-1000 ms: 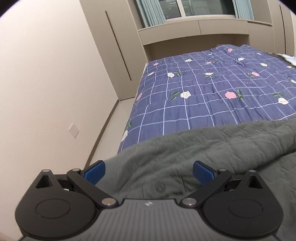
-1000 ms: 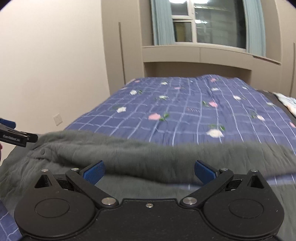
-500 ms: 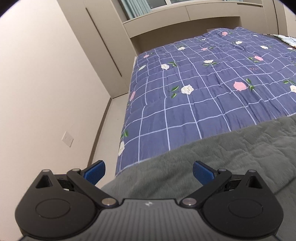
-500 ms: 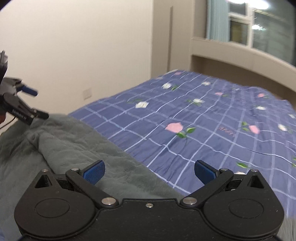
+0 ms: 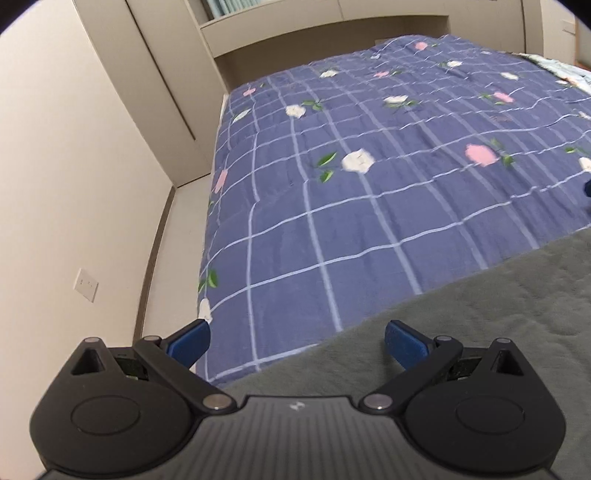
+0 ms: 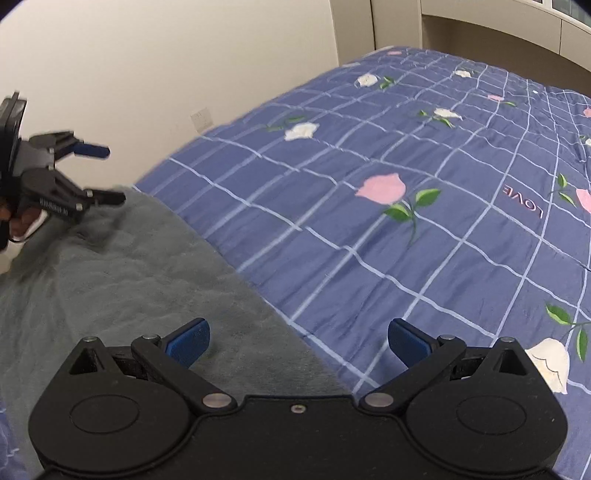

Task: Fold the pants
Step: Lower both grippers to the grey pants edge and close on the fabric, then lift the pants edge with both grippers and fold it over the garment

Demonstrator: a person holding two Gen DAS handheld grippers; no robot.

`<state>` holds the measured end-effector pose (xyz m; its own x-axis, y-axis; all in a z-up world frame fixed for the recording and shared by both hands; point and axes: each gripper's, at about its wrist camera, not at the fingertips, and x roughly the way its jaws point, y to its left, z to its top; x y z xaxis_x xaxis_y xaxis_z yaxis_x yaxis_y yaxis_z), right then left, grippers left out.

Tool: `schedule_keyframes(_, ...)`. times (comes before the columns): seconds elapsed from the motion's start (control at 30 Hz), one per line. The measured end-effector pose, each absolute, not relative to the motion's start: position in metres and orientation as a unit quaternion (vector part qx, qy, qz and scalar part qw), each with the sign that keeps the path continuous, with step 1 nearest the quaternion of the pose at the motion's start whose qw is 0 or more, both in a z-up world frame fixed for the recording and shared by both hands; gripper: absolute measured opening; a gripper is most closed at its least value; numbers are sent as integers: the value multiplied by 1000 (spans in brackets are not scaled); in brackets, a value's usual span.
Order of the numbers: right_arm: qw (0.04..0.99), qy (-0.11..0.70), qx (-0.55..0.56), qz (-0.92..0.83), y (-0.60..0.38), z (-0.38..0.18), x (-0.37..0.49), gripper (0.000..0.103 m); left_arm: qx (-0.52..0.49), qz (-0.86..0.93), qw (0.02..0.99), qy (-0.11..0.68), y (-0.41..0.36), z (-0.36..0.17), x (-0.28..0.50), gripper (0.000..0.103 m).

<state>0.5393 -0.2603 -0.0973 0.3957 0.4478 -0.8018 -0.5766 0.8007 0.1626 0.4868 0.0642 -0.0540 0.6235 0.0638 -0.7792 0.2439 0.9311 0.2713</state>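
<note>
The grey fleecy pants (image 5: 491,317) lie flat on the bed, filling the lower right of the left wrist view. In the right wrist view the pants (image 6: 122,295) cover the lower left. My left gripper (image 5: 297,341) hangs open above the pants' edge near the bed's left side, holding nothing. My right gripper (image 6: 299,339) is open too, straddling the pants' edge and the quilt, nothing between its fingers. The left gripper (image 6: 98,173) also shows at the far left of the right wrist view, open over the pants' far end, with a hand behind it.
A blue checked quilt with flowers (image 5: 388,177) (image 6: 406,177) covers the bed. A pale wall (image 5: 74,177) with a switch plate (image 5: 86,285) runs along the left, with a strip of floor (image 5: 173,258) beside the bed. Beige cupboards (image 5: 295,29) stand at the bed's head.
Both cameras have tilted down and pulled back over the pants' edge. The right view has swung left, bringing the left gripper into sight. Both grippers stay open.
</note>
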Motion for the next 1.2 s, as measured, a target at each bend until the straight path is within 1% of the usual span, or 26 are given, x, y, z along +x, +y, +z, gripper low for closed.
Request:
schedule_keyframes(0.23,815,459,-134,329,-240,-110,531,102,128,-131,879,440,87,-58,497,103)
schedule_keyframes(0.37,813,457,-139,334,-237,-112,531,101,153,-152,866,450,81,-65,500,103)
schedule_keyframes(0.47,811,457,-139,337,-237,-113,531,99,184,-155,856,458,72,-71,503,103)
schedule_keyframes(0.57,808,460,-138,342,-236,-115,533,96,186,-168,849,465,69,-75,506,102)
schedule_keyframes(0.6,807,461,-137,342,-236,-115,534,93,184,-170,846,470,69,-75,506,102)
schedule_keyframes(0.67,804,465,-133,346,-235,-116,535,89,181,-178,841,479,69,-76,508,97)
schedule_keyframes(0.73,800,470,-126,351,-235,-117,536,84,177,-198,835,482,71,-76,507,84)
schedule_keyframes(0.77,797,475,-121,354,-236,-118,538,80,172,-207,833,483,72,-75,506,78)
schedule_keyframes(0.83,791,482,-113,359,-236,-117,539,72,157,-225,828,490,73,-73,506,58)
schedule_keyframes(0.9,786,489,-102,365,-236,-115,540,52,154,-225,826,494,73,-72,504,53)
schedule_keyframes(0.93,786,490,-102,364,-235,-113,539,47,157,-224,826,493,71,-72,504,45)
schedule_keyframes(0.97,784,491,-100,366,-234,-111,537,38,159,-224,825,493,70,-70,502,40)
schedule_keyframes(1.0,785,491,-103,363,-233,-110,535,33,163,-220,826,492,69,-69,500,32)
schedule_keyframes(1.03,788,490,-111,356,-231,-108,533,29,166,-215,827,491,67,-67,498,24)
schedule_keyframes(1.07,789,491,-114,350,-230,-107,531,21,172,-209,828,490,65,-65,495,20)
schedule_keyframes(1.1,792,490,-117,344,-230,-105,529,16,178,-202,831,487,63,-62,492,16)
schedule_keyframes(1.2,804,477,-131,330,-227,-98,518,12,185,-200,840,469,58,-50,477,13)
